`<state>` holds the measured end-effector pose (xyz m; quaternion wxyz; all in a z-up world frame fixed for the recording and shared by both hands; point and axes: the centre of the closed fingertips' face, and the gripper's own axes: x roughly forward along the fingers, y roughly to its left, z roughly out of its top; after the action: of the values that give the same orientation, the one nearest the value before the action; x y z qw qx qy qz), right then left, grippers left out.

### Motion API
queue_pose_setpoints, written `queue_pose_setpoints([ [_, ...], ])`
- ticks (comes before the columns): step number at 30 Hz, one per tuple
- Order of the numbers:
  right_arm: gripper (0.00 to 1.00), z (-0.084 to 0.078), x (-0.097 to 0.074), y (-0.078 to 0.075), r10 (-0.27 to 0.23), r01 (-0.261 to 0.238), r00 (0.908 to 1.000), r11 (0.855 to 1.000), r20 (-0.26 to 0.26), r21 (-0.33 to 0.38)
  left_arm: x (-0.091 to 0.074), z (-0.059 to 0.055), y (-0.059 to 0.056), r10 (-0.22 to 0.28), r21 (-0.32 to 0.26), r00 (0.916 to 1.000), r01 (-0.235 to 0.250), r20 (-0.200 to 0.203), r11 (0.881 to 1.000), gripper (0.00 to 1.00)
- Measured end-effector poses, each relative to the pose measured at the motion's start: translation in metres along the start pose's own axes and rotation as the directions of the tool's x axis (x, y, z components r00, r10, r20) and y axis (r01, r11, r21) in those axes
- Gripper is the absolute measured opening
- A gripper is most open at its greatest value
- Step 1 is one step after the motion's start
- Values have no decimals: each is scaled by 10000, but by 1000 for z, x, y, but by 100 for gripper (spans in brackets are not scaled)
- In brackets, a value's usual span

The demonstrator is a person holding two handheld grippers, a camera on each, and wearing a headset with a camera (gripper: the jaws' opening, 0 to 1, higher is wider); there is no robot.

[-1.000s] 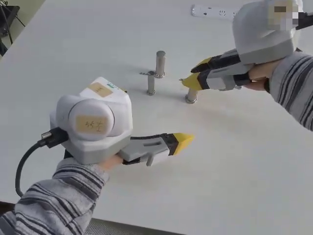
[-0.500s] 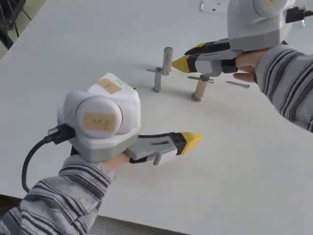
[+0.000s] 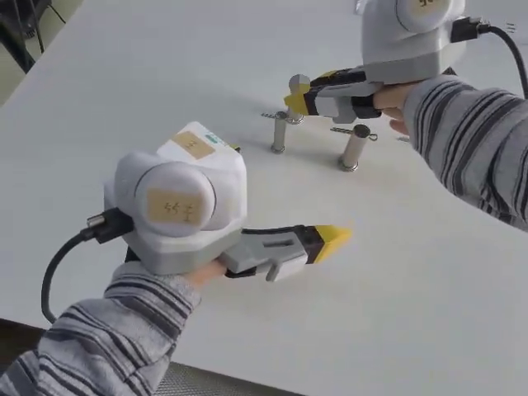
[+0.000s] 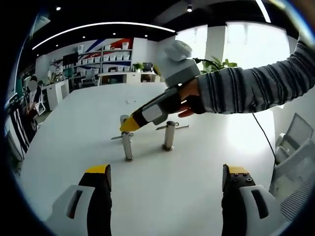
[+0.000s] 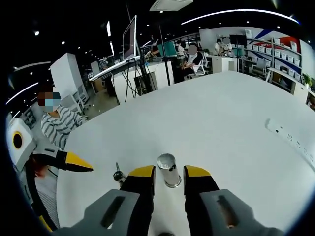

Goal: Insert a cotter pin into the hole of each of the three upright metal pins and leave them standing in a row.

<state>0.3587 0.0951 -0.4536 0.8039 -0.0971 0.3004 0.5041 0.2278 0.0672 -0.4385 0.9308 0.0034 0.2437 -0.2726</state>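
Surface [image 3: 412, 272]: plain white and smooth. It would give a standing pin little grip.
Front pin [image 3: 280, 136]: upright, with a cotter pin [image 3: 269, 115] through its head, lying crosswise.
Side pin [image 3: 355, 148]: upright, near the front pin but apart from it. A second cotter pin [image 3: 346, 129] crosses its top.
Rear pin [image 5: 167, 169]: upright behind the other two. Its round top sits at the tips of the right tool.
Right tool [image 3: 295, 101]: jaws a narrow gap apart, one to each side of the rear pin's top. Whether they touch it, or carry a cotter pin, cannot be told.
Left tool [image 3: 332, 239]: low and near the person, well apart from the pins. Its jaws are spread wide with nothing between them.
Handling, metal pins: likely solid steel, stiff, polished and slippery. They look tall on a small foot, so a sideways nudge could tip one. Best steadied low on the shank, clear of the cross hole.
Handling, cotter pins: thin wire, very light, and the legs would bend easily. Best pinched at the looped head, legs pointing forward, with light pressure.
Risk: a push along the hole axis could slide or topple the rear pin unless it is braced.
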Motion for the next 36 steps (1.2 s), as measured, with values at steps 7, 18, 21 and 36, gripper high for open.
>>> queue_pose_setpoints([
  [7, 10, 4, 6, -4, 75, -75, 9999, 10000, 97, 20, 2, -5, 0, -18, -47, 10000, 18, -89, 10000, 91],
  [18, 8, 4, 5, -9, -68, 59, 10000, 9934, -70, -1143, 1, -9, 5, 135, -104, 9996, -138, -240, 9999, 91],
  [21, 8, 2, 2, -13, -172, 152, 9998, 9917, -142, -1276, 1, -8, 5, 154, -91, 9996, -156, -225, 9998, 91],
  [36, 8, -21, -40, -46, -1016, 937, 9936, 9857, -503, -1399, 0, -1, 0, 101, -60, 9999, -101, -90, 9999, 91],
])
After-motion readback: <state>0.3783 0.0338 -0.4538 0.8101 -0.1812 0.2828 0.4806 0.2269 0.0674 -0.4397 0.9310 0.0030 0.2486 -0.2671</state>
